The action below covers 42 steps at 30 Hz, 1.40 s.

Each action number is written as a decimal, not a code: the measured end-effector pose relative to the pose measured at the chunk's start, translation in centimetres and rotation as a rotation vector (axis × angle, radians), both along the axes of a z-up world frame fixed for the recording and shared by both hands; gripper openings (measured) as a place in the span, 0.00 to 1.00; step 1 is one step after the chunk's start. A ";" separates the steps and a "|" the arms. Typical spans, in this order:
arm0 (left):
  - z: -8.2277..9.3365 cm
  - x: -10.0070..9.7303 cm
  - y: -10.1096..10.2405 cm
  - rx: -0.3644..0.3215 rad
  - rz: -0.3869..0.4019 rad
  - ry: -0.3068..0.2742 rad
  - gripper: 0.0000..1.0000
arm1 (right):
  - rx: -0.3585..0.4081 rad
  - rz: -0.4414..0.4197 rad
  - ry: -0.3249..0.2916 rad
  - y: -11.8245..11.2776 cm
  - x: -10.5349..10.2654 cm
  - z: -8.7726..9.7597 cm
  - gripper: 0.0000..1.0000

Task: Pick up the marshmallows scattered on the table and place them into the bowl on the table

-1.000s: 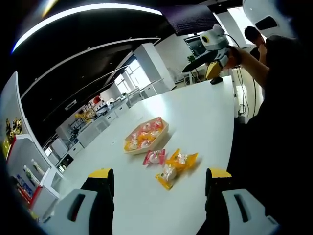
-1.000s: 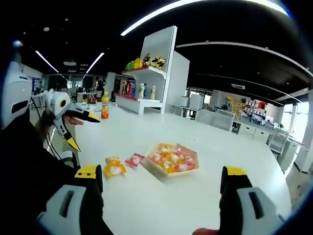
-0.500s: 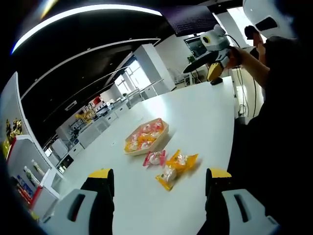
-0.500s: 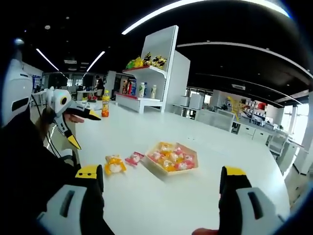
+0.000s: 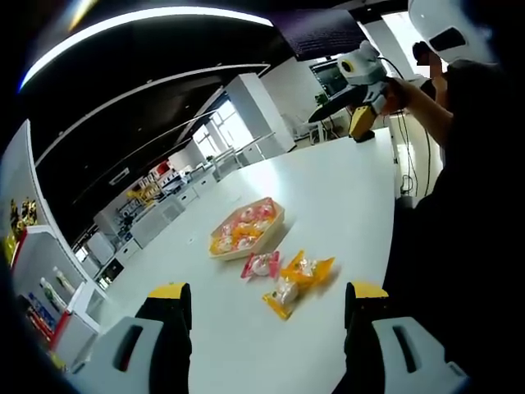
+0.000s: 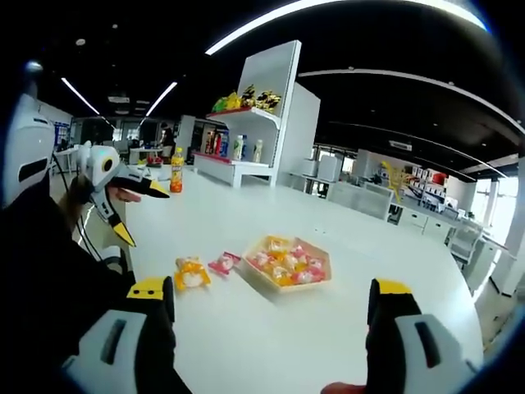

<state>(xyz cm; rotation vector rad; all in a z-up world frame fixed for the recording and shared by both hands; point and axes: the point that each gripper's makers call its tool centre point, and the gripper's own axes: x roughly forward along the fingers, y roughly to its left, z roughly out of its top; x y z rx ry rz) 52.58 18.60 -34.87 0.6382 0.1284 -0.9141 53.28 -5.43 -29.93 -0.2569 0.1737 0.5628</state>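
Both tongs, left (image 5: 267, 316) and right (image 6: 267, 316), are wide open and hold nothing. The bowl (image 6: 289, 264) sits mid-tabletop, already part filled; three wrapped marshmallows (image 5: 289, 277) lie just beside it, toward the person's edge. The nearer tongs should probably descend upon one wrapper, then close gently.

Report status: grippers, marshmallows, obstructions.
Left gripper and right gripper open, empty, above white table. Pink and orange wrapped marshmallows loose beside hexagonal wooden bowl, already partly filled. Nothing blocking.

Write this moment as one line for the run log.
phase: approach | left gripper: open, raised | right gripper: open, raised | marshmallows: loose beside bowl | bowl: part filled
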 end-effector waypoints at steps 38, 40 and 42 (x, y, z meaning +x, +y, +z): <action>0.1 1.0 0.4 -0.038 0.004 0.020 0.76 | 0.053 0.140 0.083 7.1 1.1 -4.6 0.86; 0.4 0.7 0.2 -0.055 -0.012 0.025 0.76 | 0.055 0.173 0.091 8.7 1.2 -5.2 0.87; 0.5 0.6 0.0 -0.067 -0.020 0.029 0.76 | 0.049 0.203 0.101 9.9 1.3 -5.8 0.86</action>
